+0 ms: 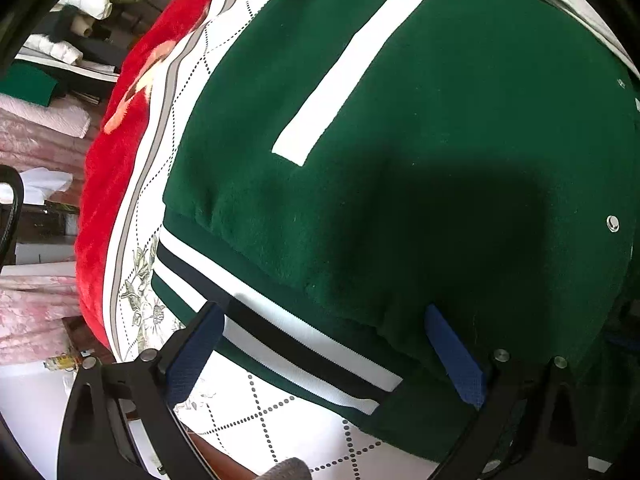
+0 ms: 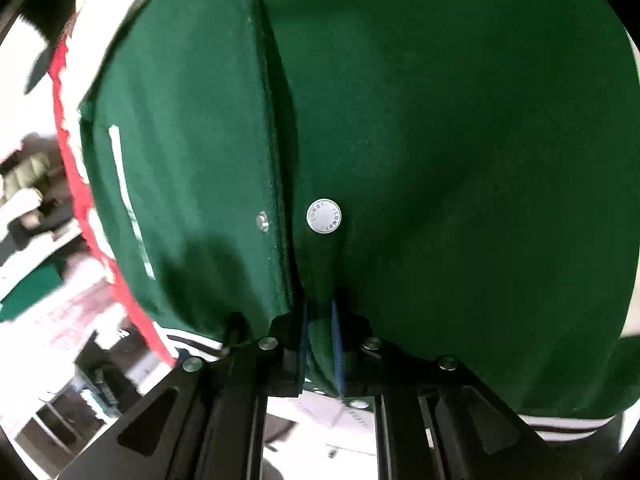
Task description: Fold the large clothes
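Jacket (image 2: 440, 120) placket sits pinched in my right tool (image 2: 320, 344) for the fold, while my left tool (image 1: 324, 356) gapes empty over its hem (image 1: 280, 332).

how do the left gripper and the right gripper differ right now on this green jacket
The left gripper stands wide open, its blue pads either side of the green jacket's striped hem; the right gripper is shut on the jacket, pinching a fold of its front edge. The left sits by the white pocket stripe, the right just below a round metal snap. Both have black frames and blue pads.
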Demonstrator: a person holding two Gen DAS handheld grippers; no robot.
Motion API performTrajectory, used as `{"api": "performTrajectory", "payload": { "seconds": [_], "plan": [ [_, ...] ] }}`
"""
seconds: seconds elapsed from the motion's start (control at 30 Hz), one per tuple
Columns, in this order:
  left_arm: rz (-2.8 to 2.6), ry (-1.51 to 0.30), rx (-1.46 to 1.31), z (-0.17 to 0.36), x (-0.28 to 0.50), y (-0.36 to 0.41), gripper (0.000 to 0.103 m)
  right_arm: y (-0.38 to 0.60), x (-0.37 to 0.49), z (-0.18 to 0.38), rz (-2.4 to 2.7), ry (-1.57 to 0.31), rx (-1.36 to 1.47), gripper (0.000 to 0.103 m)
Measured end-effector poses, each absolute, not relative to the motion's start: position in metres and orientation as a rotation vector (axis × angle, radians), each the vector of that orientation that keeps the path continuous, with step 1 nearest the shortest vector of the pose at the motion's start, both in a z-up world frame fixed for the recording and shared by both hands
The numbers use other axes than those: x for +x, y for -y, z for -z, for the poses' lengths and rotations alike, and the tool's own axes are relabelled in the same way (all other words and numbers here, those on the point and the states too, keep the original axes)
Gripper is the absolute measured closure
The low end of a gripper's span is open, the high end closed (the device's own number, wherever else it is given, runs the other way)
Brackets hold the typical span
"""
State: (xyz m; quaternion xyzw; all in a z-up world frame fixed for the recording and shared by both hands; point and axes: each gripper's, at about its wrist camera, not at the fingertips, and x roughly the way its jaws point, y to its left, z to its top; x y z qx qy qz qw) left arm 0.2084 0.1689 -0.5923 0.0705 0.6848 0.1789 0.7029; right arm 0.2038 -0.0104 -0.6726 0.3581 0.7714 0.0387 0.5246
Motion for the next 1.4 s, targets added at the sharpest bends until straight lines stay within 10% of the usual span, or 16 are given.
{"api": "performTrajectory", "payload": {
  "seconds": [0.3,0.4,0.7,0.83,0.93,1.1,1.23,1.4],
  "plan": [
    [-0.363,-1.438,0.195,0.549,0.212,-0.156,0.000,0.032,0.207,0.678,-0.182,-1.869,0.910,0.079],
    [-0.296,-1.372,0.224,0.527,0.222,-0.118,0.000,0.089,0.211,0.639,-0.128,-1.761,0.901,0.041],
    [-0.282,-1.379,0.396,0.600,0.249,-0.017,0.000,0.295,0.255,0.643,0.176,-1.624,0.589,0.040],
    [-0.337,-1.358,0.365,0.607,0.244,-0.016,0.000,0.318,0.252,0.670,0.139,-1.656,0.641,0.074],
    [-0.366,-1.354,0.366,0.606,0.245,-0.012,0.000,0.323,0.248,0.665,0.132,-1.659,0.636,0.077],
    [-0.437,-1.362,0.412,0.589,0.245,0.000,0.000,0.305,0.255,0.653,0.009,-1.710,0.651,0.062],
    [-0.412,-1.301,0.546,0.551,0.205,0.050,0.000,0.326,0.233,0.619,-0.001,-1.693,0.488,0.028],
    [-0.303,-1.289,0.718,0.542,0.137,0.129,0.000,0.358,0.191,0.607,0.049,-1.724,0.382,0.027]
  ]
}}
